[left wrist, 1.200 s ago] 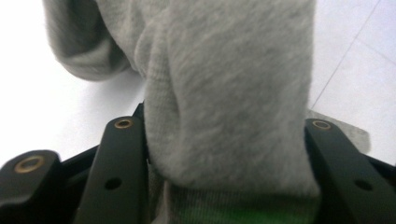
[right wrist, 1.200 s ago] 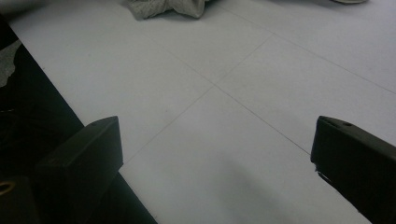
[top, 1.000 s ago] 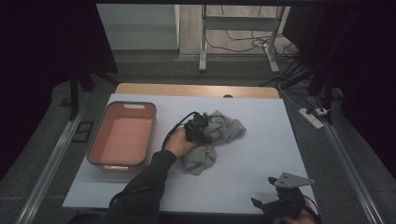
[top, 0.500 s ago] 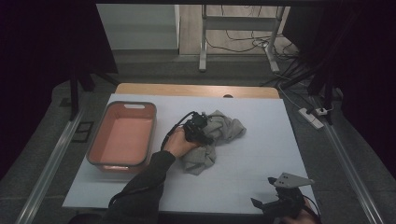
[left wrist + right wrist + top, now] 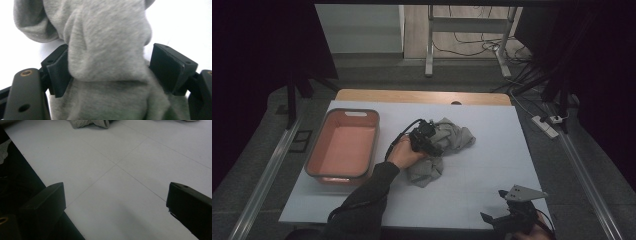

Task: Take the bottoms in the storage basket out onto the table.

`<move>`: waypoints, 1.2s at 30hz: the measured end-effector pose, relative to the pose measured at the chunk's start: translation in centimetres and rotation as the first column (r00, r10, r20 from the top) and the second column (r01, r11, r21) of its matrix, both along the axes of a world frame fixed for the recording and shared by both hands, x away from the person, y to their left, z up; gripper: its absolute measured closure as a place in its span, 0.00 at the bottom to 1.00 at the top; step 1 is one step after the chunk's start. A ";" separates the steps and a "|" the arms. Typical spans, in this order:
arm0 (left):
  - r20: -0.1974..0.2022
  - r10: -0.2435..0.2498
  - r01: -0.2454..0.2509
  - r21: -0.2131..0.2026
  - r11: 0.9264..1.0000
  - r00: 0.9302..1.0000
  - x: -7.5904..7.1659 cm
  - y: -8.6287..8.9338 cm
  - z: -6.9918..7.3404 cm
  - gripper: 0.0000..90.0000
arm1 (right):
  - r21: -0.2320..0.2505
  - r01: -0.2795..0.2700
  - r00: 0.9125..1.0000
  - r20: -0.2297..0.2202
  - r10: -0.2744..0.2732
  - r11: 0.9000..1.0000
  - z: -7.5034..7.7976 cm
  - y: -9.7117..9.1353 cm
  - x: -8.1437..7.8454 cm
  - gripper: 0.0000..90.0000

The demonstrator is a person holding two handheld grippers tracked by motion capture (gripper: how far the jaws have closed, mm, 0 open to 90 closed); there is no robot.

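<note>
While we worked at the desk (image 5: pixel 492 195), the grey cloth (image 5: pixel 447 145) lay crumpled near the middle of it, just to the right of the pink tub (image 5: pixel 343 146). Our left gripper (image 5: pixel 426 140) was pushed into the heap, and in the left gripper view a thick fold of the cloth (image 5: pixel 107 50) stood between its jaws. Those jaws had just been opening: the one on the left of that view was touching the fold, while the one on the right stood a little clear of it, so we judged the grip to be let go, with the cloth merely sitting between the spread jaws. Our right gripper (image 5: pixel 511 219) rested at the near right corner of the desk, well apart from the cloth, with its jaws spread wide over bare desk (image 5: pixel 117 182) and nothing between them.

We judged the step in hand to be releasing the cloth. To do it well, we thought the left jaws should open fully before the hand drew back, since the fuzzy fabric could catch on a pad and drag the heap along. Backing straight out along the line of the jaws seemed safest. If the cloth was bound for the tub, a fresh grip on a thinner fold would have served better.
</note>
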State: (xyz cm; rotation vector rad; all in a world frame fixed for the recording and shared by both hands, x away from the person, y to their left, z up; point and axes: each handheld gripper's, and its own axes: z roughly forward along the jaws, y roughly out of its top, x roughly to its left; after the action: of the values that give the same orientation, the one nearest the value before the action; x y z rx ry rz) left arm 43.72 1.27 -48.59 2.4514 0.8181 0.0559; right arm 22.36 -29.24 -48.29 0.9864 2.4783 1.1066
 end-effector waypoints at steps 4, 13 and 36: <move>0.004 -0.003 0.003 -0.013 1.000 1.000 -0.2 0.0 0.3 0.21 | -0.002 -0.001 1.000 -0.001 0.001 1.000 0.0 0.0 0.0 0.02; 0.011 -0.029 0.030 -0.060 0.998 1.000 -0.7 0.3 1.2 0.12 | -0.003 -0.004 1.000 -0.003 0.004 1.000 0.0 0.1 0.0 0.02; 0.052 -0.073 0.080 -0.142 0.987 0.996 -2.3 1.8 2.6 0.00 | -0.004 -0.007 1.000 -0.005 0.007 1.000 0.0 0.1 0.0 0.02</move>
State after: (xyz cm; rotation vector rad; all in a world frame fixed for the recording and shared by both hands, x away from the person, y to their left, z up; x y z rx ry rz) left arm 41.46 3.07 -46.02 2.3340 0.6828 0.0249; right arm 22.37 -29.14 -48.32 0.9818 2.4889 1.1019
